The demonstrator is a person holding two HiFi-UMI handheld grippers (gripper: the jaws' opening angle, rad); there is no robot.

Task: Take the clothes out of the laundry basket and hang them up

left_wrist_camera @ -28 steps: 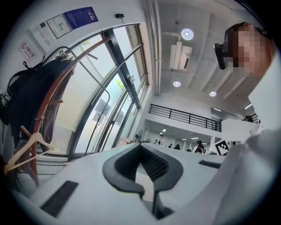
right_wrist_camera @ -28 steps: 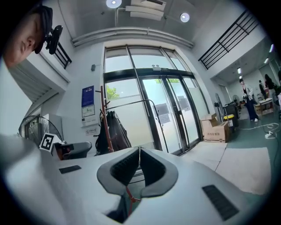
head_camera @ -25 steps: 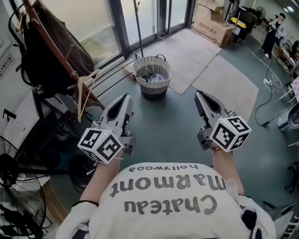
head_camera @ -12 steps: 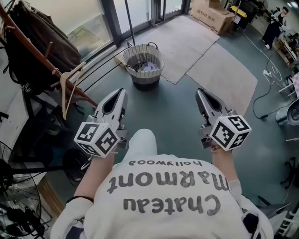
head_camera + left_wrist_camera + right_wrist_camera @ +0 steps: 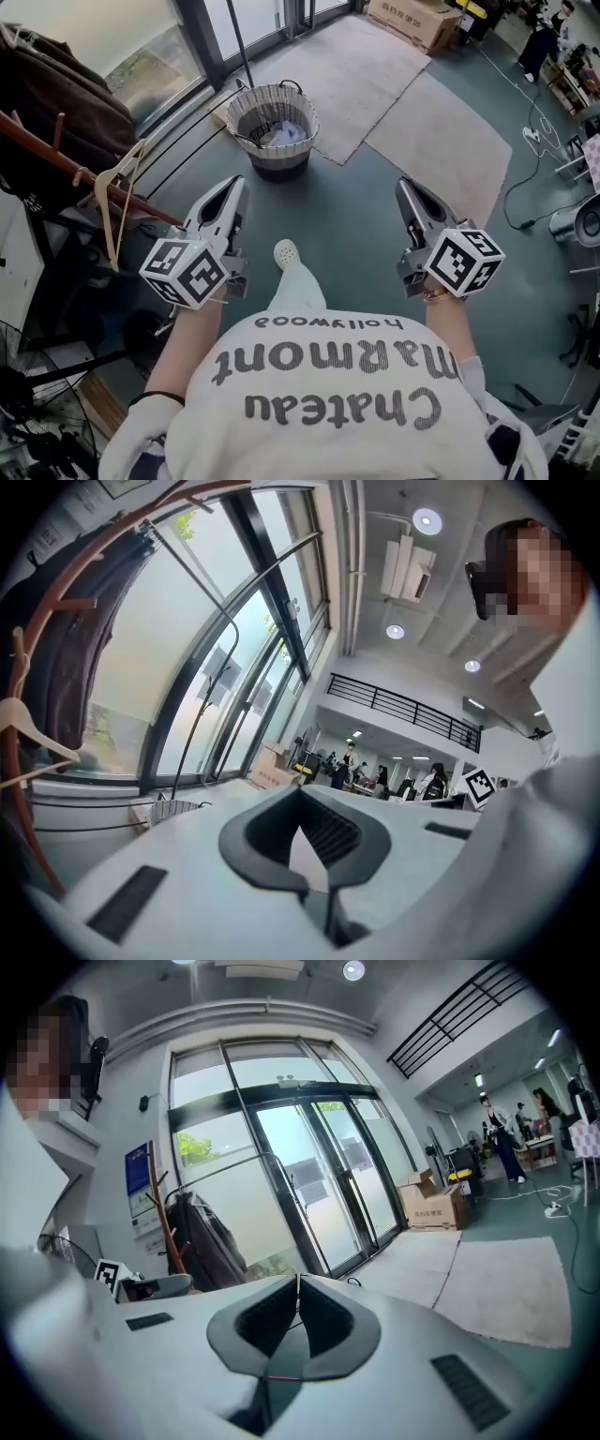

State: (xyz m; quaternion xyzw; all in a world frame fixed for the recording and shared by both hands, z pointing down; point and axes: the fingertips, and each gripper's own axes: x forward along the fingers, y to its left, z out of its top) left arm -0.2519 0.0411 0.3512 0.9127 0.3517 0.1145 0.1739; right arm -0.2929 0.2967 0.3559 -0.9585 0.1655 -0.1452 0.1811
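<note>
The woven laundry basket stands on the grey floor ahead, with pale clothes lying in it. It shows small and low at the left of the left gripper view as the basket. My left gripper is shut and empty, held at waist height short of the basket. My right gripper is also shut with nothing in it, off to the basket's right. A bare wooden hanger hangs on the red-brown rack at the left, next to a dark coat.
Two beige mats lie beyond the basket, with cardboard boxes behind them. A thin black pole rises by the basket. A fan and a white cable are at the right. My white shoe is stepping forward.
I have walked toward the basket: it sits lower and further left in view. The rack and hanger slid left. A leg and shoe have come forward between the grippers, which stay shut.
</note>
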